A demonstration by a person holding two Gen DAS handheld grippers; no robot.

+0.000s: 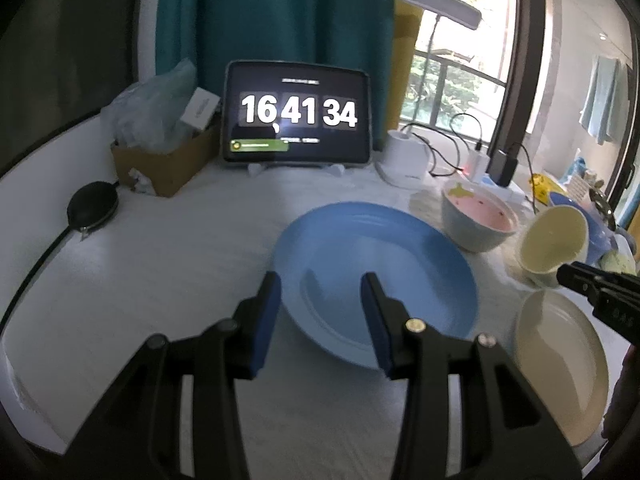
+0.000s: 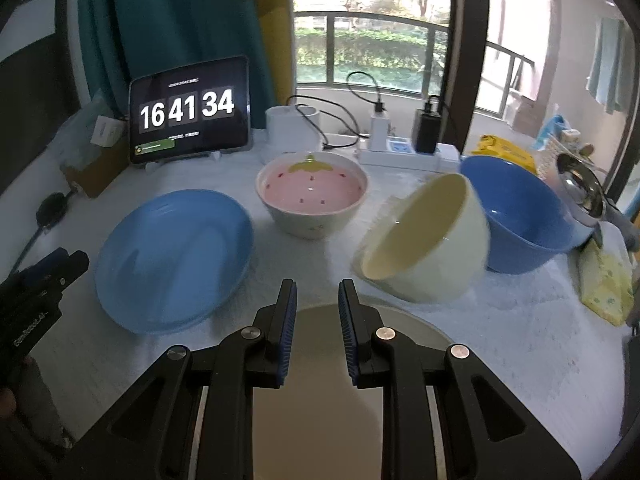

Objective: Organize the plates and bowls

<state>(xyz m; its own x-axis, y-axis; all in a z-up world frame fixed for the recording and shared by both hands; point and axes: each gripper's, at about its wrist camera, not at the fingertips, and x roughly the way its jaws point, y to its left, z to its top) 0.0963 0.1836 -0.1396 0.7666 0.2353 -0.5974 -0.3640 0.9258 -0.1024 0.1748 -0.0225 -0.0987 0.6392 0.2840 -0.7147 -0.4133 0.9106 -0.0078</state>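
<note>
A blue plate [image 1: 376,280] [image 2: 172,260] lies on the white table, just beyond my left gripper [image 1: 322,280] [image 2: 52,268], which is open and empty. My right gripper [image 2: 317,292] [image 1: 568,272] hovers over a cream plate [image 2: 316,376] [image 1: 560,368]; its jaws stand a narrow gap apart with nothing between them. A cream bowl [image 2: 428,240] [image 1: 554,240] is tipped on its side to the right of those fingers, leaning against a blue bowl [image 2: 520,216]. A pink strawberry-pattern bowl [image 2: 312,196] [image 1: 480,216] stands upright behind.
At the back stand a tablet clock [image 1: 298,114], a cardboard box [image 1: 168,164], a white lamp base [image 2: 292,128] and a power strip with cables [image 2: 408,156]. A black pouch [image 1: 92,204] lies far left. A steel ladle [image 2: 580,192] and a yellow cloth [image 2: 604,284] sit at the right.
</note>
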